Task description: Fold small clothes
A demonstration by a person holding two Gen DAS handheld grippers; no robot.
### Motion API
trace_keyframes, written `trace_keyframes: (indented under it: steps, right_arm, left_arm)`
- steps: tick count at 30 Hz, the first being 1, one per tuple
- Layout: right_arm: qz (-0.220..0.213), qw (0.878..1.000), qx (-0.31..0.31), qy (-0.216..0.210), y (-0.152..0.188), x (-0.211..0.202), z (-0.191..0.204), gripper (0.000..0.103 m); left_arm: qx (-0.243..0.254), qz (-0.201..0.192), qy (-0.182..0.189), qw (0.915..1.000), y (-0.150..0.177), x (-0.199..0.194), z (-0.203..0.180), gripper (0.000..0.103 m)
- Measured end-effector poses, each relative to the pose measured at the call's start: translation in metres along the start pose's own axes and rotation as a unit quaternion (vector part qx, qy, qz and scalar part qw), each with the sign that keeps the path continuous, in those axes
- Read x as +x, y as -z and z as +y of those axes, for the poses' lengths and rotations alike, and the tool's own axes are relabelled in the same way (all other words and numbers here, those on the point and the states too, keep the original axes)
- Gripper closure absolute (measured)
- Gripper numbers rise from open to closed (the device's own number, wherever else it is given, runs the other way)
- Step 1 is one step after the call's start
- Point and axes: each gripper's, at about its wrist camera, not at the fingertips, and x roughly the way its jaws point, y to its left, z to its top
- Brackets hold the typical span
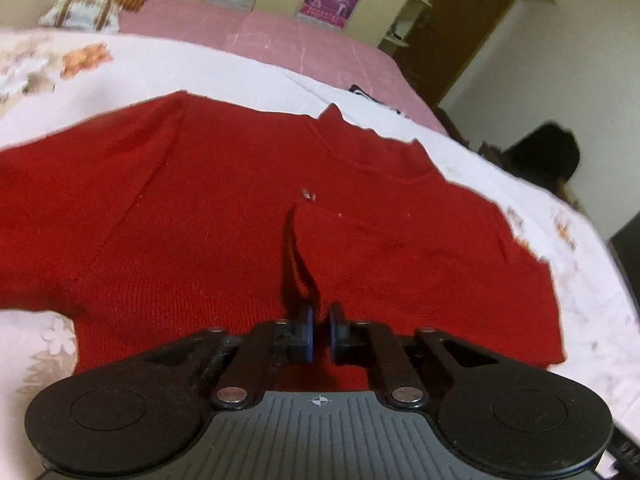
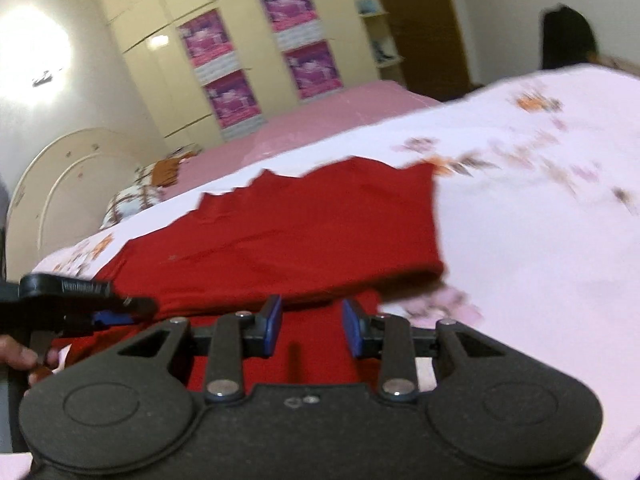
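Jaws: our left gripper (image 1: 321, 326) is pinched nearly closed on a raised fold of the red sweater (image 1: 224, 216); our right gripper (image 2: 311, 330) stands parted, gripping nothing, above the hem. Sweater lies flat on the floral sheet (image 2: 520, 240), near its front edge.

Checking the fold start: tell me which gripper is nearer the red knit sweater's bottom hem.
Left. The left gripper is shut on a pinched ridge of the red knit sweater at its hem. The right gripper hovers open over the hem, not gripping.

Right gripper (image 2: 311, 330) gapes over red sweater (image 2: 288, 232) on floral sheet (image 2: 540, 240).
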Motion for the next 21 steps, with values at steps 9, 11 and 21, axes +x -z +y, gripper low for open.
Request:
trace_keyframes:
  steps: [9, 11, 21]
  right_arm:
    - [0.012, 0.990, 0.131, -0.053, -0.009, 0.002, -0.040, 0.065]
    - [0.022, 0.984, 0.161, -0.078, -0.011, 0.009, -0.047, 0.065]
    - [0.071, 0.908, 0.380, -0.163, -0.011, 0.072, -0.095, 0.068]
  left_arm:
    - [0.002, -0.077, -0.026, 0.9967, -0.019, -0.059, 0.040, 0.097]
    - [-0.006, -0.066, -0.031, 0.9973, -0.018, -0.053, 0.048, 0.096]
    - [-0.016, -0.057, -0.041, 0.9974, -0.004, -0.046, 0.064, 0.096]
